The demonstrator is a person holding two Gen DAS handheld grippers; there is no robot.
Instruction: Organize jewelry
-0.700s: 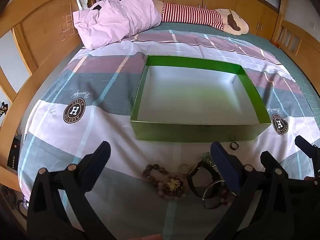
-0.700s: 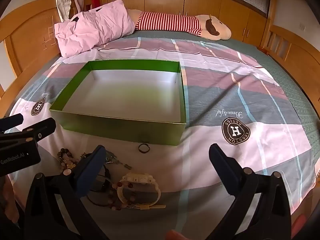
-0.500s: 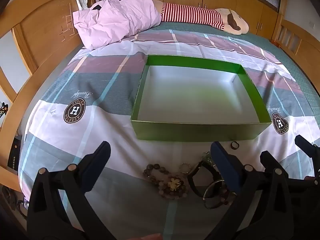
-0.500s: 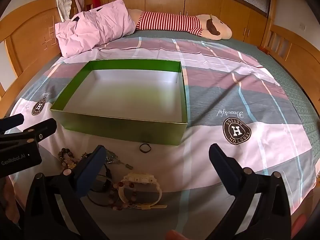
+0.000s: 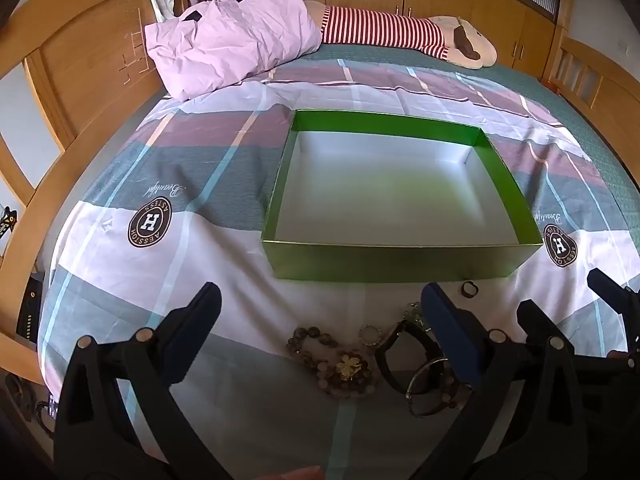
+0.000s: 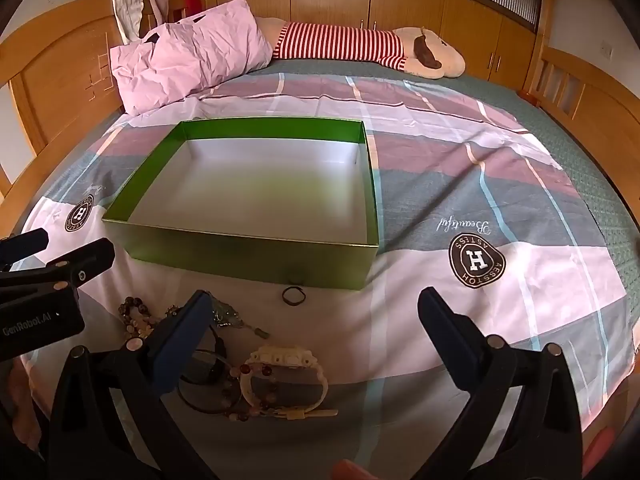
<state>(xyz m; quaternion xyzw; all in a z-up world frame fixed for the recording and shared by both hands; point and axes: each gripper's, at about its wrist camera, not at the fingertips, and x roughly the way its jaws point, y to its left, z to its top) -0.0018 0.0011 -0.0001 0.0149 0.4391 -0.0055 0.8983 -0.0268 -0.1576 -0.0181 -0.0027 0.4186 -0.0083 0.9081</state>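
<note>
An empty green box (image 5: 392, 268) with a white inside sits on the bed; it also shows in the right wrist view (image 6: 248, 258). In front of it lies a pile of jewelry: a dark bead bracelet with a gold clover (image 5: 340, 366), a black watch (image 5: 404, 348), a dark ring (image 5: 469, 289) (image 6: 293, 295), a cream watch (image 6: 286, 360), a bangle (image 6: 208, 400). My left gripper (image 5: 320, 308) is open, above the beads. My right gripper (image 6: 314, 316) is open, above the cream watch and ring. Both hold nothing.
A patterned bedsheet (image 6: 476, 208) covers the bed. A pink pillow (image 5: 228, 40) and a striped plush toy (image 5: 400, 36) lie at the far end. Wooden bed rails (image 5: 80, 60) run along the left and right sides.
Both views have shifted only slightly; the box and jewelry have not moved, and both grippers stay open.
</note>
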